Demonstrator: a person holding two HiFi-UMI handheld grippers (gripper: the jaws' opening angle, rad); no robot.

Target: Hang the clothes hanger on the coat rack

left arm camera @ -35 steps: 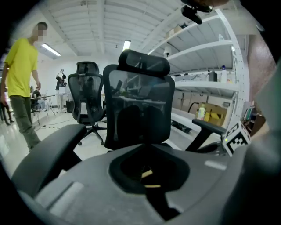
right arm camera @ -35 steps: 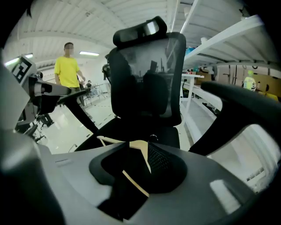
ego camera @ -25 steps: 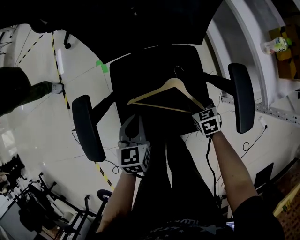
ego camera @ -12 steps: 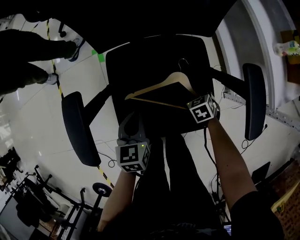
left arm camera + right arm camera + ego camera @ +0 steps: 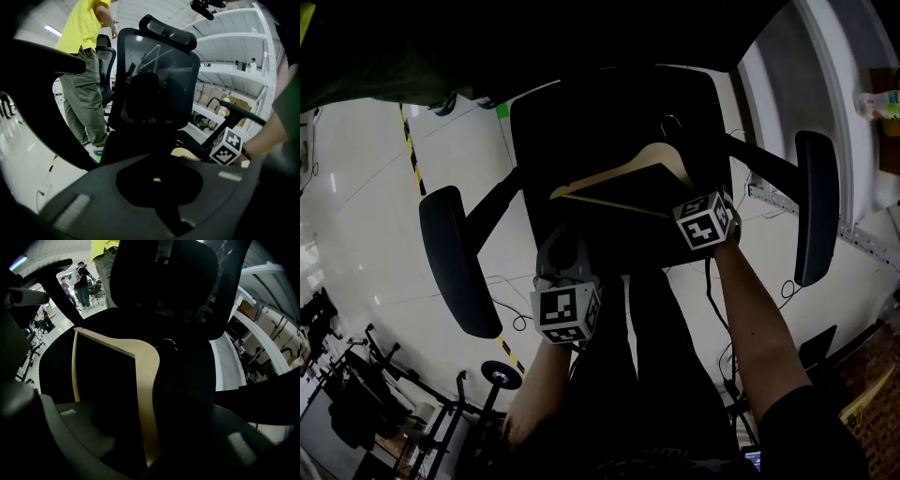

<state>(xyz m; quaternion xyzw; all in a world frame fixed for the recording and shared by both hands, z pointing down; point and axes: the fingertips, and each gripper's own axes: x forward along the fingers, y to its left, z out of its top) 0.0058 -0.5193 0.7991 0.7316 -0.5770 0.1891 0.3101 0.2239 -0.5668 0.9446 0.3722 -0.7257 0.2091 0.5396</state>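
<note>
A pale wooden clothes hanger (image 5: pixel 623 178) with a metal hook lies flat on the seat of a black office chair (image 5: pixel 581 112). My right gripper (image 5: pixel 698 204) stands over the hanger's right end, pointing steeply down. In the right gripper view the hanger's arm (image 5: pixel 145 394) runs between the wide jaws of the right gripper (image 5: pixel 150 437). They have just been closing a little, and the pads stand clear of the wood. My left gripper (image 5: pixel 565 246) hovers at the seat's front edge with its tips together and nothing held (image 5: pixel 159 161). I see no coat rack.
The chair's armrests (image 5: pixel 450 258) (image 5: pixel 817 216) flank the seat, and its mesh backrest (image 5: pixel 157 70) rises behind. A person in a yellow shirt (image 5: pixel 86 70) stands behind the chair. White shelving (image 5: pixel 234 70) is on the right. Black stands (image 5: pixel 356 394) crowd the lower left floor.
Both grippers have sunk toward the seat, the right one settling at the hanger's right end. The hanger has not moved. A person's legs at the upper left have passed out of sight.
</note>
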